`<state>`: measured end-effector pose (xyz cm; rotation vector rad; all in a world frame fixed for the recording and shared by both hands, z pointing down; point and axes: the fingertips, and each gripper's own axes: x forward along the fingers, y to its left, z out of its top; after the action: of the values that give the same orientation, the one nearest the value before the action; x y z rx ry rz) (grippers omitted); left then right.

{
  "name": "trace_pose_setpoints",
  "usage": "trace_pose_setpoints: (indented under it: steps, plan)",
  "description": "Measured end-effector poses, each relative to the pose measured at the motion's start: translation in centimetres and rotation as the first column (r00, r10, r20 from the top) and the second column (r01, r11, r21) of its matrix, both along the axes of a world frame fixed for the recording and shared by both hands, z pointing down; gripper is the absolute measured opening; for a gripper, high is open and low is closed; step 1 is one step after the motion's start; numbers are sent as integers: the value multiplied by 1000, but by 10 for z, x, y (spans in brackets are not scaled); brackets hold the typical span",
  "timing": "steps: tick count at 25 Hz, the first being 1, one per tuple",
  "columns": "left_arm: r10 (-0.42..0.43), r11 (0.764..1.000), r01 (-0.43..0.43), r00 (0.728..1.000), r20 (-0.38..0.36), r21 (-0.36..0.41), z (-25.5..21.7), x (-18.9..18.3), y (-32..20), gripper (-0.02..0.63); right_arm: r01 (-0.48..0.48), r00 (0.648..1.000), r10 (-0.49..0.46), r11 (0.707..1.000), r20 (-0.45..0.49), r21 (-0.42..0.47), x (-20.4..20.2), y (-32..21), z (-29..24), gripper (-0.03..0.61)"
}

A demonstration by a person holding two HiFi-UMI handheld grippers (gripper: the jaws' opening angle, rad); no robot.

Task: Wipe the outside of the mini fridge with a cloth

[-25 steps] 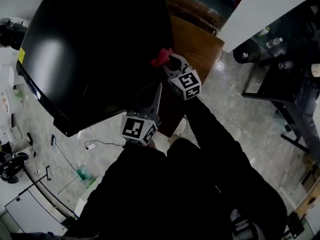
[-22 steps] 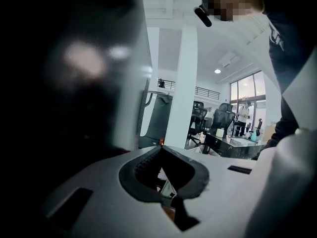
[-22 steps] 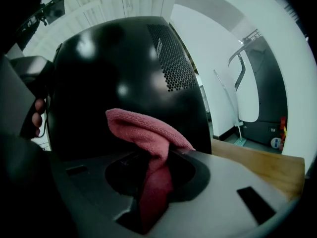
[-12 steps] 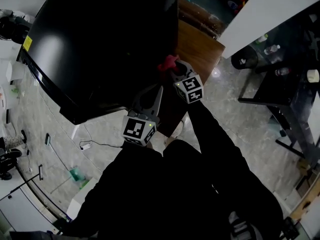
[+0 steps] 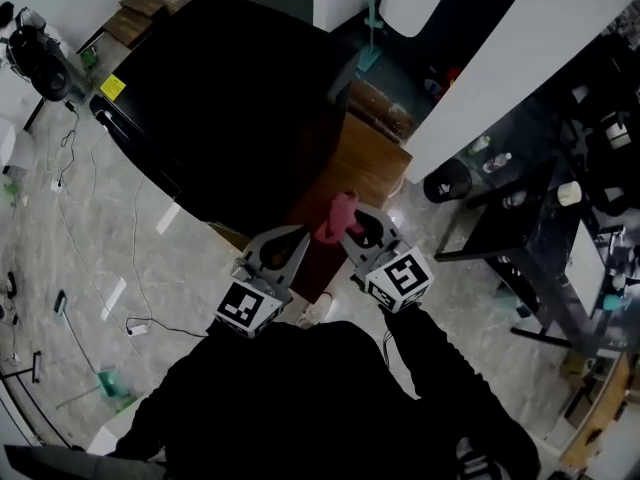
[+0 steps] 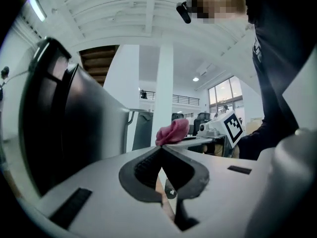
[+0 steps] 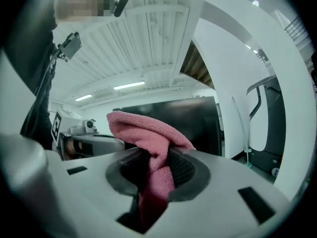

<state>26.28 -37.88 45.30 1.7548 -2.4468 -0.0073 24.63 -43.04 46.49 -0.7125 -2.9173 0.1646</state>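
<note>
The black mini fridge (image 5: pixel 230 108) stands on a brown wooden cabinet (image 5: pixel 365 163); it also fills the left of the left gripper view (image 6: pixel 74 118) and lies beyond the cloth in the right gripper view (image 7: pixel 173 120). My right gripper (image 5: pixel 347 228) is shut on a pink cloth (image 5: pixel 335 216), which bunches out above its jaws (image 7: pixel 148 133) a short way off the fridge's near corner. My left gripper (image 5: pixel 298 233) is beside it, jaws shut with nothing between them (image 6: pixel 161 148). From the left gripper view the cloth (image 6: pixel 172 131) shows just past the jaw tips.
A white pillar (image 5: pixel 500 58) rises to the right. A black table frame (image 5: pixel 545 218) with bottles stands further right. Cables (image 5: pixel 140 303) run over the marble floor at left. The person's dark sleeves and body (image 5: pixel 330 408) fill the bottom of the head view.
Both grippers have drawn back and down from the fridge's side, the pink cloth going with the right one. The head view has swung, so the fridge now sits higher and further off.
</note>
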Motion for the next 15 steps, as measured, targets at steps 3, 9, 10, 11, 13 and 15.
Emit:
trace_pose_setpoints:
  steps: [3,9,10,11,13,15]
  plan:
    - [36,999,-36,999,-14,11,-13,21,16,5,16,1000,-15,1000,17,-6,29,19,-30,98]
    - [41,999,-41,999,-13,-10,-23,42,59,5,45,999,-45,999,21,0,65,63,-45,98]
    - [46,999,-46,999,-3,-11,-25,44,62,5,53,998,-53,999,29,8,69,69,-45,98]
    - [53,999,-53,999,8,-6,-27,46,65,5,59,998,-60,998,35,15,72,74,-45,98]
    - [59,998,-59,998,15,3,-28,53,69,5,63,997,-64,998,32,20,79,81,-43,98]
    - [56,998,-56,998,10,2,-26,59,75,5,61,998,-61,998,25,20,84,87,-41,98]
